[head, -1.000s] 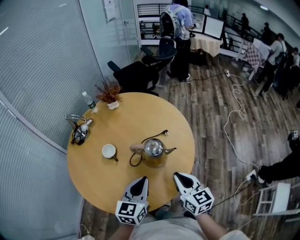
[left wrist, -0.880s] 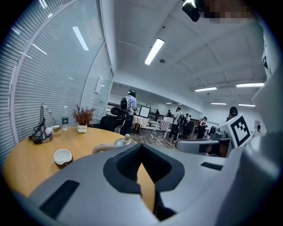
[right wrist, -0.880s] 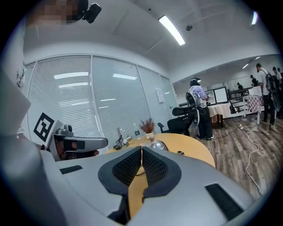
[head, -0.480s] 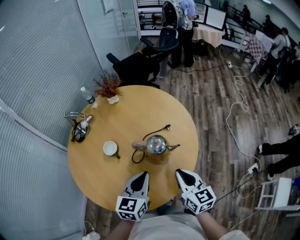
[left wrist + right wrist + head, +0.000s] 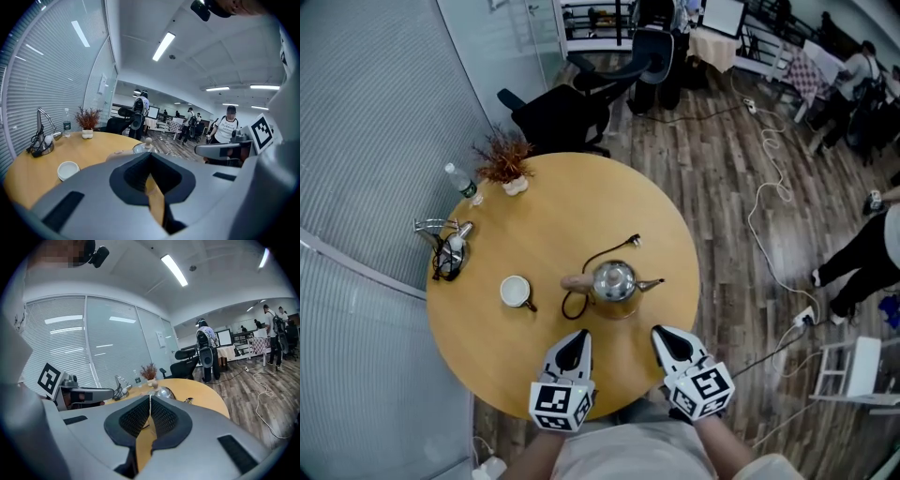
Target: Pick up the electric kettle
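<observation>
Here, dark wood-plank flooring (image 5: pixel 722 131) is spreading behind and to the right of the electric kettle (image 5: pixel 612 281), and a blind-covered glass wall (image 5: pixel 366 112) is running well to the kettle's left. A round yellow table (image 5: pixel 553 206) is carrying the kettle, which is standing upright with its spout pointing right. A black office chair (image 5: pixel 562 114) is sitting beyond the kettle, just past the table's far edge. On the near side of the kettle and apart from it, the left gripper (image 5: pixel 576 336) and right gripper (image 5: pixel 662 334) are hovering over the table's rim, each with its jaws pressed together and gripping nothing. Far to the kettle's back left a potted plant (image 5: pixel 503 161) is standing, and a wire rack (image 5: pixel 442 251) is sitting out to the left. A white cup (image 5: pixel 515 292) is resting just left of the kettle.

Against a second ago, the kettle and cup are keeping their spots on the table, both grippers are sitting slightly nearer the kettle, and the person (image 5: pixel 862 248) off to the kettle's right is showing higher at the picture's edge.
</observation>
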`<action>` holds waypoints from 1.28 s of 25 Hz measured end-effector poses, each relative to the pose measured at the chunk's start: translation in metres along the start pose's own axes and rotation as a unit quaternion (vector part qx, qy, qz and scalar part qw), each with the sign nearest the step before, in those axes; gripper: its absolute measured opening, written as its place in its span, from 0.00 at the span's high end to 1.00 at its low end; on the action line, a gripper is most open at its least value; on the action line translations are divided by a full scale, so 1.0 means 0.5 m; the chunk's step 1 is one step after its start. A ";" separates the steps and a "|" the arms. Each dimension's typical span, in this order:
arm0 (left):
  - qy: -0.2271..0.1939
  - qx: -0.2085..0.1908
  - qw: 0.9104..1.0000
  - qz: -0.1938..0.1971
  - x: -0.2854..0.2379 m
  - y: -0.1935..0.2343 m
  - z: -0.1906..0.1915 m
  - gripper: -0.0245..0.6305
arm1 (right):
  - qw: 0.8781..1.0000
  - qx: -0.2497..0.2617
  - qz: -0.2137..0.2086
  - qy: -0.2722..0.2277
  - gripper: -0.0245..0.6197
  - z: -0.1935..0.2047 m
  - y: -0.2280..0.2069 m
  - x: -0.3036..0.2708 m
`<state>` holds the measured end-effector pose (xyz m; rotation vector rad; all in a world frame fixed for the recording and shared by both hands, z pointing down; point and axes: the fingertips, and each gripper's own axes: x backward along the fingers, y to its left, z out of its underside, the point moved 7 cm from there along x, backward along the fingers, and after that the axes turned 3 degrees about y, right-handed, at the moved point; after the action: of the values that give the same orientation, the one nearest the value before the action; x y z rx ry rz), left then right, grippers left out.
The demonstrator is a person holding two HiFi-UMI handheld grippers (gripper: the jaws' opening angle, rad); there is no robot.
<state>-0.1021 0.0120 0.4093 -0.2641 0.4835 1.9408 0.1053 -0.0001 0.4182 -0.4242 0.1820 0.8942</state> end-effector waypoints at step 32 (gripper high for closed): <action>0.069 0.025 0.994 -0.075 -0.178 0.192 0.094 0.78 | 0.998 -0.035 0.026 0.048 0.91 0.069 -0.051 -0.126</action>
<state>-0.1516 -0.0738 0.5070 -0.3924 0.5848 1.7683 0.0856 -0.0439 0.4772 -0.5295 0.2513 0.9332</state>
